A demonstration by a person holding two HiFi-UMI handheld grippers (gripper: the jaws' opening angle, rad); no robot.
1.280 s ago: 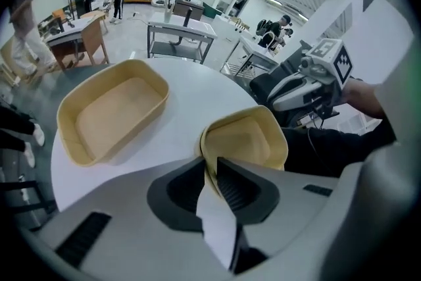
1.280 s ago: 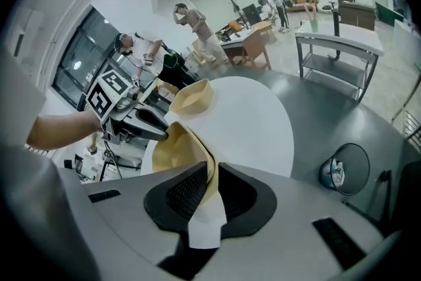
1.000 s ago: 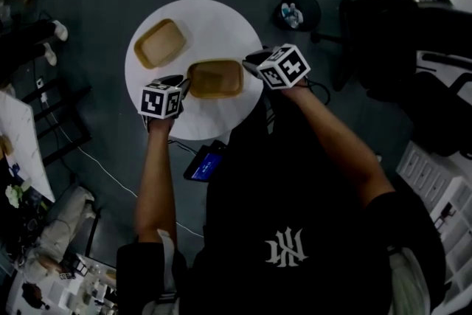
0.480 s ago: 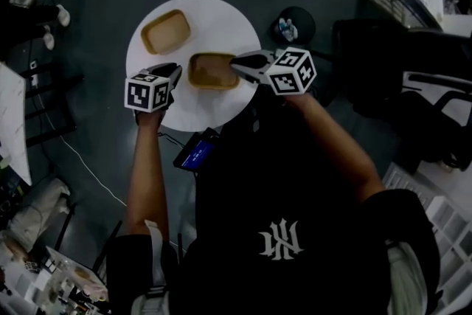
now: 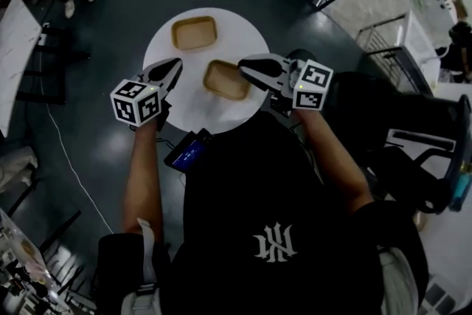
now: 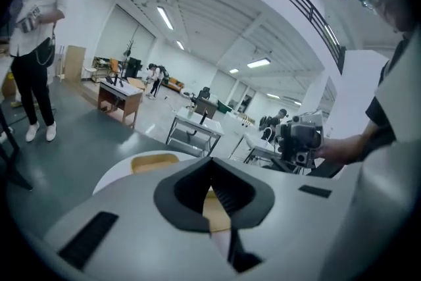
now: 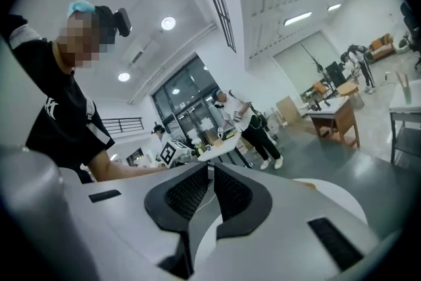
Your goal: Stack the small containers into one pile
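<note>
Upper centre of the head view, the white table [image 5: 241, 33] bears the far container [image 5: 194, 33] and near container [image 5: 226, 79], apart. Left gripper [image 5: 171, 68] and right gripper [image 5: 249, 64], both clenched empty, flank the near one; advancing closed risks shoving it off.

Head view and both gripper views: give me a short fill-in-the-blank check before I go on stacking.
The white round table holds ___ tan containers. The near container and the far container are not yet ___. The left gripper has its jaws ___, with nothing between them.
Missing words: two; stacked; shut.
</note>
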